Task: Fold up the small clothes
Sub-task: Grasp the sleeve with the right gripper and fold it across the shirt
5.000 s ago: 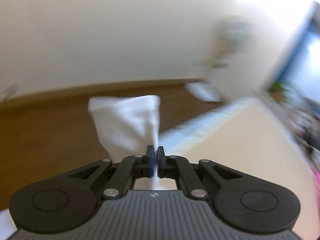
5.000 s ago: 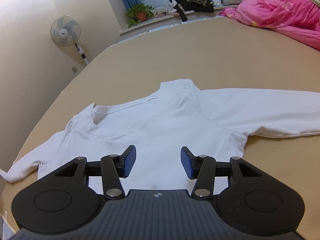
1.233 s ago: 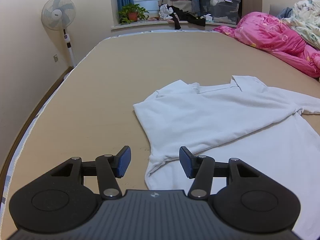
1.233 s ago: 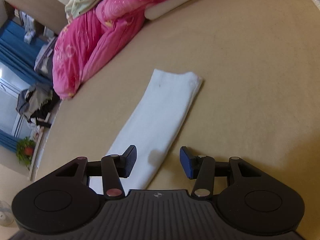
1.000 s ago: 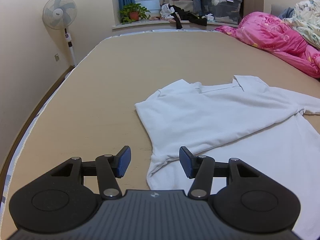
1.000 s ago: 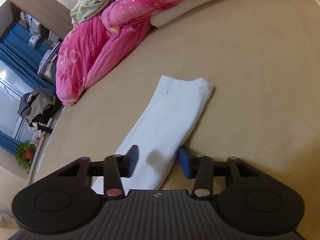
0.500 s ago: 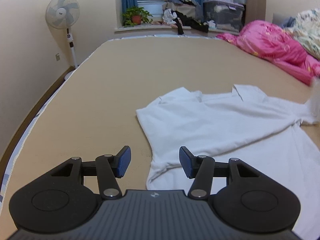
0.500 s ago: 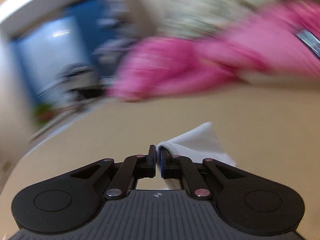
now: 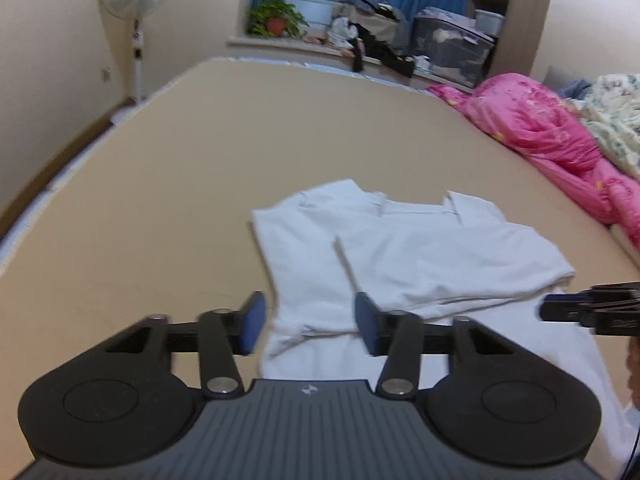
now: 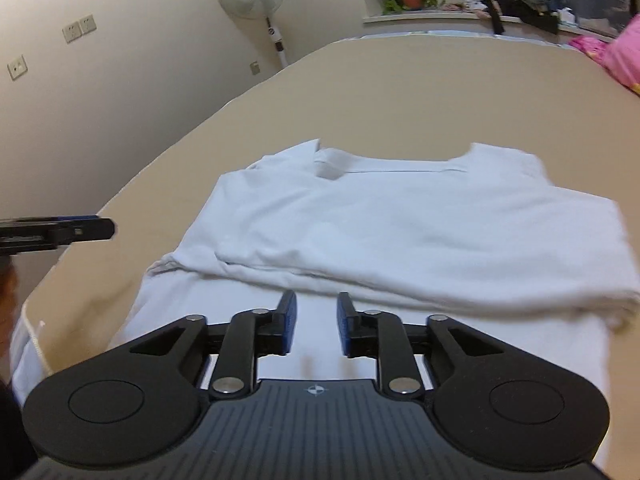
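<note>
A white long-sleeved shirt (image 9: 400, 256) lies flat on the beige bed, collar at the far end, both sleeves folded across its chest. It fills the middle of the right wrist view (image 10: 420, 232). My left gripper (image 9: 307, 322) is open and empty, hovering over the shirt's left side edge. My right gripper (image 10: 317, 326) is open and empty, just above the shirt's lower body below the folded sleeves. It also shows at the right edge of the left wrist view (image 9: 560, 310). The left gripper shows at the left edge of the right wrist view (image 10: 80, 229).
A pink quilt (image 9: 560, 136) and a floral blanket (image 9: 612, 112) lie at the bed's right side. A standing fan (image 9: 134, 4) is by the left wall. A windowsill with a plant (image 9: 276, 16), clothes and storage boxes (image 9: 452, 48) runs behind the bed.
My right gripper carried the right sleeve across the shirt, let it go and opened. The sleeve now lies folded over the chest. The left gripper stayed open and rose slightly.
</note>
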Demonstrator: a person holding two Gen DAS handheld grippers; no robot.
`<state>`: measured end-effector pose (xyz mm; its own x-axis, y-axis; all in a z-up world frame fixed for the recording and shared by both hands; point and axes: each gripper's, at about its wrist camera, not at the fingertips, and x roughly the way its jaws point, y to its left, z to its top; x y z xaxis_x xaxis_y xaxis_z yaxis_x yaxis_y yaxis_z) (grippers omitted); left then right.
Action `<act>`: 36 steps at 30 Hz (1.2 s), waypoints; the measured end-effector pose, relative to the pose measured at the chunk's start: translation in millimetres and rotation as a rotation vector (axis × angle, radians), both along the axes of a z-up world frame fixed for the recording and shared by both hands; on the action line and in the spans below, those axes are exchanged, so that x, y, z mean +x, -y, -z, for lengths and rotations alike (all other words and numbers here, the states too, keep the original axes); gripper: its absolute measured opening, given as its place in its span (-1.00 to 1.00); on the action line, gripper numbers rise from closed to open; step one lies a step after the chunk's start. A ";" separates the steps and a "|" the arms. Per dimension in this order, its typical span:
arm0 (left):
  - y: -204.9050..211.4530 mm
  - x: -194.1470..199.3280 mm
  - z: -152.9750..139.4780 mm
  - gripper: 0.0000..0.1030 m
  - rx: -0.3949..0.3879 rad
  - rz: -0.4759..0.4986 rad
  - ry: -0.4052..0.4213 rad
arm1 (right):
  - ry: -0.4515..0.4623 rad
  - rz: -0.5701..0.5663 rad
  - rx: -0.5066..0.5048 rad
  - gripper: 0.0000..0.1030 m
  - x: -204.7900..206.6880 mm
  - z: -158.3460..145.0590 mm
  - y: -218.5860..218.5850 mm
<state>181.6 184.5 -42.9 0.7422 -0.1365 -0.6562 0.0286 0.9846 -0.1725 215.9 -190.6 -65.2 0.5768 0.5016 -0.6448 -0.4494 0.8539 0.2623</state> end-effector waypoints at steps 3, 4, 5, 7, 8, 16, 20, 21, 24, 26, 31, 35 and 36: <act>1.9 16.6 10.5 -0.65 -0.089 0.044 -0.039 | 0.012 0.036 -0.052 -0.17 -23.6 -21.6 28.7; 3.8 22.6 14.3 -0.65 -0.104 0.041 -0.046 | 0.017 0.055 -0.063 -0.12 -31.1 -27.5 40.9; 5.4 30.5 18.0 -0.65 -0.126 0.039 -0.052 | 0.016 0.068 -0.060 -0.08 -38.7 -29.1 51.7; 9.3 46.1 27.4 -0.65 -0.179 0.046 -0.068 | 0.001 0.088 -0.068 0.05 -49.3 -26.9 69.5; 11.8 52.6 31.6 -0.63 -0.190 0.044 -0.074 | -0.007 0.093 -0.095 0.06 -52.8 -18.4 74.4; 24.7 88.3 65.5 -0.46 -0.247 0.021 -0.114 | -0.106 0.214 -0.134 0.00 -43.5 36.3 85.4; 30.8 94.1 69.4 -0.46 -0.235 0.038 -0.116 | -0.160 0.196 -0.224 0.01 -38.8 53.6 80.3; 31.7 95.7 71.1 -0.46 -0.236 0.039 -0.120 | -0.154 0.194 -0.231 0.03 -38.8 55.3 78.6; 32.2 98.6 75.1 -0.46 -0.235 0.038 -0.129 | -0.137 0.176 -0.257 0.07 -39.4 57.6 73.1; 32.8 99.2 75.9 -0.46 -0.239 0.036 -0.130 | -0.138 0.178 -0.256 0.09 -38.4 56.6 72.6; 33.1 100.6 77.2 -0.49 -0.240 0.038 -0.133 | -0.136 0.182 -0.252 0.09 -35.9 59.0 71.0; 29.0 100.1 68.9 -0.97 -0.209 0.027 -0.121 | -0.132 0.183 -0.251 0.10 -36.1 59.2 70.3; 20.9 97.7 60.2 -0.98 -0.232 0.010 -0.091 | -0.131 0.183 -0.251 0.10 -36.2 59.2 70.2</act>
